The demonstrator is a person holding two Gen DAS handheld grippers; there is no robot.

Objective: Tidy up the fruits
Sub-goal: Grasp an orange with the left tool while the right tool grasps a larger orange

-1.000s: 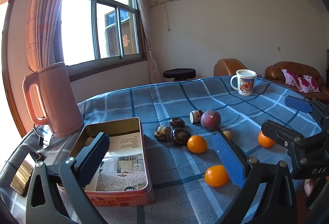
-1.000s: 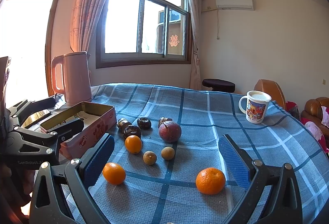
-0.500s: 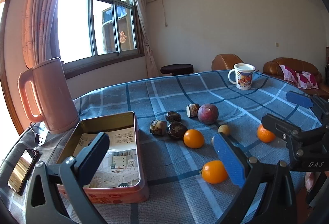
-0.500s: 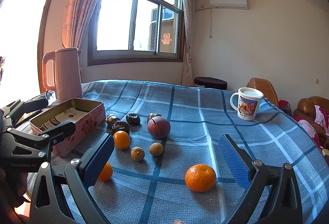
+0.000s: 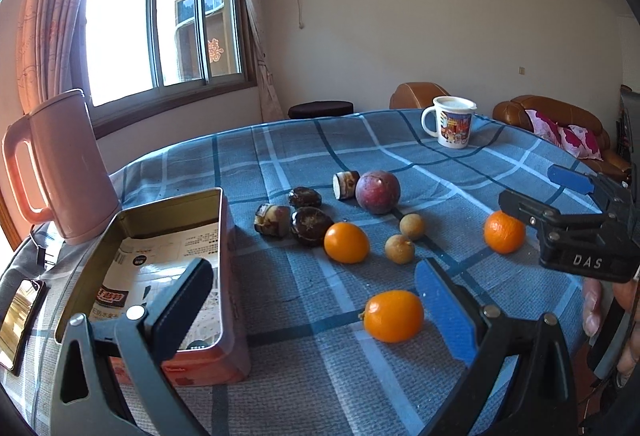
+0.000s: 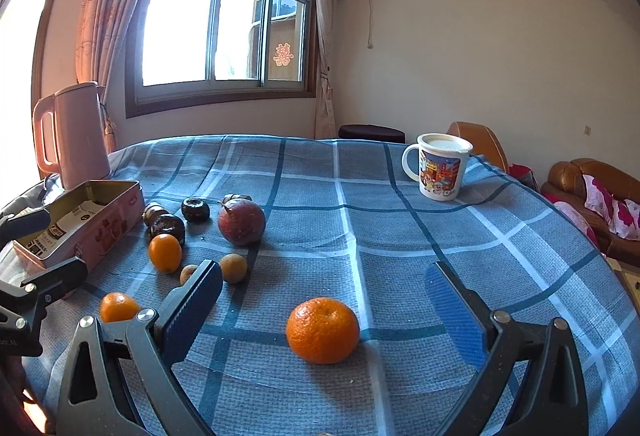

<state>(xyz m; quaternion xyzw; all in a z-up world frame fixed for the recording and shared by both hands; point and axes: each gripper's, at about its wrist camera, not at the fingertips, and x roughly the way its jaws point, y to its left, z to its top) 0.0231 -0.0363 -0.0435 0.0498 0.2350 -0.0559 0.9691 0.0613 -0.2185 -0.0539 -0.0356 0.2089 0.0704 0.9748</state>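
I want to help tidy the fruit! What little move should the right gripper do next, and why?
Probably ease the right gripper forward and down around the round orange mandarin. Its blue-padded jaws are wide open, empty, and the mandarin sits on the blue checked tablecloth right between them, with no other fruit touching it. The open pink metal tin is far left.

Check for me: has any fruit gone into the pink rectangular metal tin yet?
No, the pink rectangular metal tin holds only printed paper; all the fruit lies on the cloth.
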